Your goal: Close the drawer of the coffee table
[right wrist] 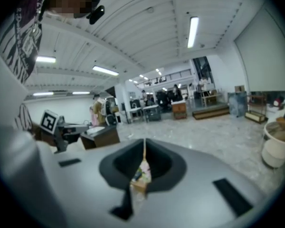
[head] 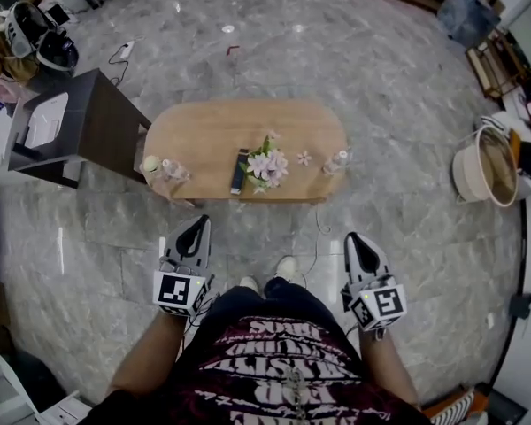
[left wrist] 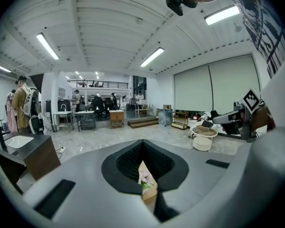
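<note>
Wooden coffee table (head: pixel 212 131) | left tool (head: pixel 197 224), right tool (head: pixel 358 240): clenched, empty, waist-level, pointing tableward

Matt light wood – coffee table (head: pixel 212 135); glossy grey marble – floor (head: pixel 380 104).

The coffee table (head: pixel 208 140) hid its drawer from you under its top. Past your left gripper (left wrist: pixel 143 151) and right gripper (right wrist: pixel 144 148), jaws together, only a sliver of the table showed. The small clear things (head: pixel 166 169) at its front left corner were too small to tell.
</note>
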Demonstrator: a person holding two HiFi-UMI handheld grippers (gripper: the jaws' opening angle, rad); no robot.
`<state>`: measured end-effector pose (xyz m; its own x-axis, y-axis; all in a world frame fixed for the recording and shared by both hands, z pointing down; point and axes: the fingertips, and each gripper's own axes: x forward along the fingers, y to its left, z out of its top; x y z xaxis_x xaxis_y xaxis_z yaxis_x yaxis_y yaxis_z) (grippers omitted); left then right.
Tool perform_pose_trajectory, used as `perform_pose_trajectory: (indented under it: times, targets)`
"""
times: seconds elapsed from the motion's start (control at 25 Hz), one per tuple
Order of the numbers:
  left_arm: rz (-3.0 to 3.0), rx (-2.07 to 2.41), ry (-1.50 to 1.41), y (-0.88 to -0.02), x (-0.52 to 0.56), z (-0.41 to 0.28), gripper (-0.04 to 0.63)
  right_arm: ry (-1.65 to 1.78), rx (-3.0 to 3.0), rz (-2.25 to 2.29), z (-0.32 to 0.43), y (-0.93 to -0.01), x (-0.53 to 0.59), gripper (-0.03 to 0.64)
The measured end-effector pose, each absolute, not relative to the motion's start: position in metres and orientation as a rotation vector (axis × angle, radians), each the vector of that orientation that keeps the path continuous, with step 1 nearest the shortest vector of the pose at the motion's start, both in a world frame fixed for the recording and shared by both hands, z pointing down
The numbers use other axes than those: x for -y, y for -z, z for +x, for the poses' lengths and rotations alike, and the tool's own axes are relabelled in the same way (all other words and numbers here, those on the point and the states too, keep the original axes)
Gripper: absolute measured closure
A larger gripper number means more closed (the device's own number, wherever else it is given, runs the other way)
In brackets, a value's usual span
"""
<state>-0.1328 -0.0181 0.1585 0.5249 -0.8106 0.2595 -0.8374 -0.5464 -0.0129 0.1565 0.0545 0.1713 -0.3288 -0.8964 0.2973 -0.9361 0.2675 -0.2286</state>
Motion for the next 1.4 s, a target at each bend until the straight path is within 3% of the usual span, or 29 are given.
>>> perform_pose_trajectory:
  times: [0.44,1.0,1.4]
  targets:
    - [2.533,1.435,-0.759,-0.254,0.007,-0.13,0.571,-0.636,2.38,1.512,0.187,-0.241,-0.022,0.581]
    - [2.453,1.26,-0.821,-0.391,0.053,-0.112,0.571,-0.708,2.292,1.322,0.18,-0.363,0.023,0.581]
    - [2.412,1.011,-1.142,-0.577,0.055,-0.113,0.571,-0.77,2.246,1.11,0.166,-0.521,0.044,0.581]
